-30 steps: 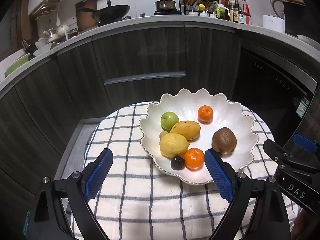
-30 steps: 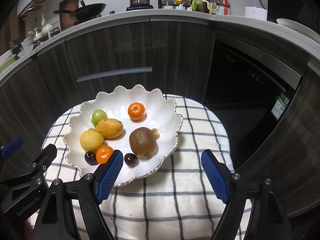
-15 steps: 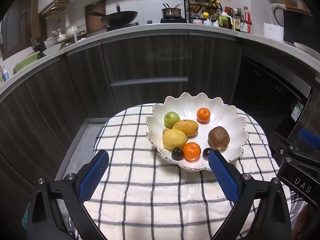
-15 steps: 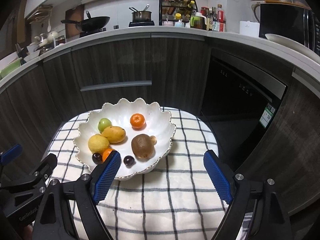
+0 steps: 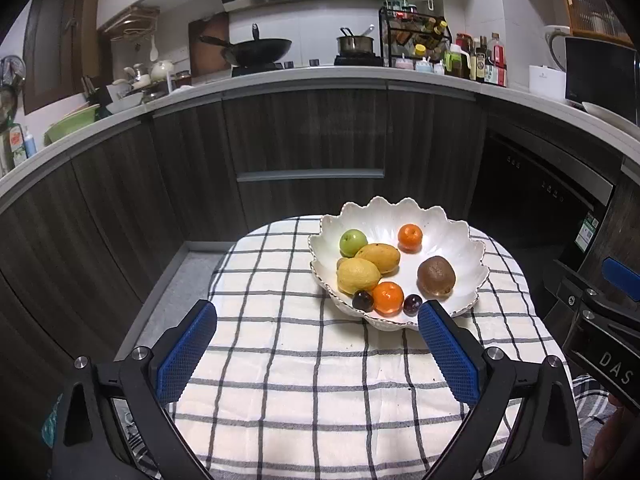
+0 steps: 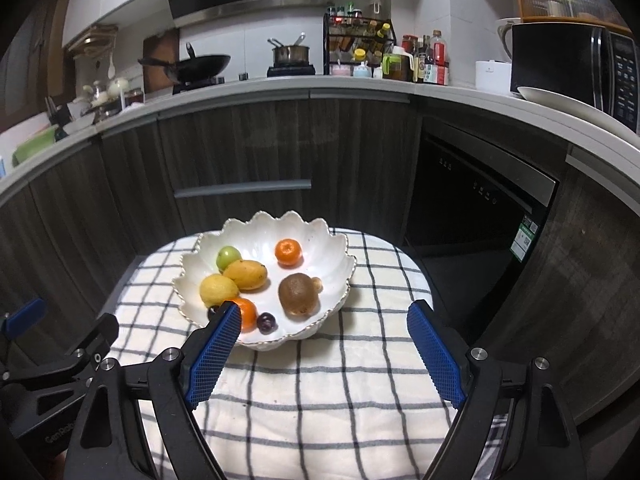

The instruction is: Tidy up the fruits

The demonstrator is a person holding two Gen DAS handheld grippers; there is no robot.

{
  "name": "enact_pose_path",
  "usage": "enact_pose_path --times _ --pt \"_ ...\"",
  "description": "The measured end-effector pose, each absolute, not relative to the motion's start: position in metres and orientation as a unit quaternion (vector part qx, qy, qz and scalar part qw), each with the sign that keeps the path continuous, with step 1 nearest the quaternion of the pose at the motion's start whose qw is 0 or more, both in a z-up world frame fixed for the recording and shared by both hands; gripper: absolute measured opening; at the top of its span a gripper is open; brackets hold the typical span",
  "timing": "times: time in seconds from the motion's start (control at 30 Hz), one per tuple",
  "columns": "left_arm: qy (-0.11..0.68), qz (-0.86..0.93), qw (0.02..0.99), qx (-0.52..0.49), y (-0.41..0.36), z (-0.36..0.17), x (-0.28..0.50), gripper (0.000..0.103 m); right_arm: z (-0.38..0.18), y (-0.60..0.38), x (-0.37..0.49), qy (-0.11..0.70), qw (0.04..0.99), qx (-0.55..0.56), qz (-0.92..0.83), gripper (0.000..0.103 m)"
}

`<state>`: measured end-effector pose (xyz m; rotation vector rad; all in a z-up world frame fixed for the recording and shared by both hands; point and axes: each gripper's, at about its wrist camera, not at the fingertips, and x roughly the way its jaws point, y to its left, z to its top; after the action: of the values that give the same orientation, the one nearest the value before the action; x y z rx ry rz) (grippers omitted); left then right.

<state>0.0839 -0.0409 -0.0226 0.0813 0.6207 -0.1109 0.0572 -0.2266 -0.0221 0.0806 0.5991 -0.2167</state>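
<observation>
The scalloped white bowl point(image 5: 472, 240) sits on the checked cloth point(image 5: 300, 360) holding a lemon point(image 5: 357, 275), mango point(image 5: 380, 257), green apple point(image 5: 353, 242), two tangerines point(image 5: 410, 237), a kiwi point(image 5: 436, 275), and two dark fruits point(image 5: 362, 301), maybe plums. Left gripper point(image 5: 316, 354) and right gripper point(image 6: 326, 354) both hover over the cloth, jaws apart and empty.

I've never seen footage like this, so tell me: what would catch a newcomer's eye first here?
Most likely the white scalloped bowl on the checked cloth, holding bright fruit: two tangerines, a lemon, a mango, a green apple and a brown kiwi. Next, the blue-padded fingers jutting in at the bottom, spread wide with nothing between them.
</observation>
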Motion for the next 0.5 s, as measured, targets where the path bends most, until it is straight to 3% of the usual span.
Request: enact_pose_path --times 0.5 --pt "0.301 -0.042 0.952 0.031 -0.025 -0.019 0.052 0.103 -0.018 -0.213 0.022 0.279 0.954 0.035 -0.100 0.087"
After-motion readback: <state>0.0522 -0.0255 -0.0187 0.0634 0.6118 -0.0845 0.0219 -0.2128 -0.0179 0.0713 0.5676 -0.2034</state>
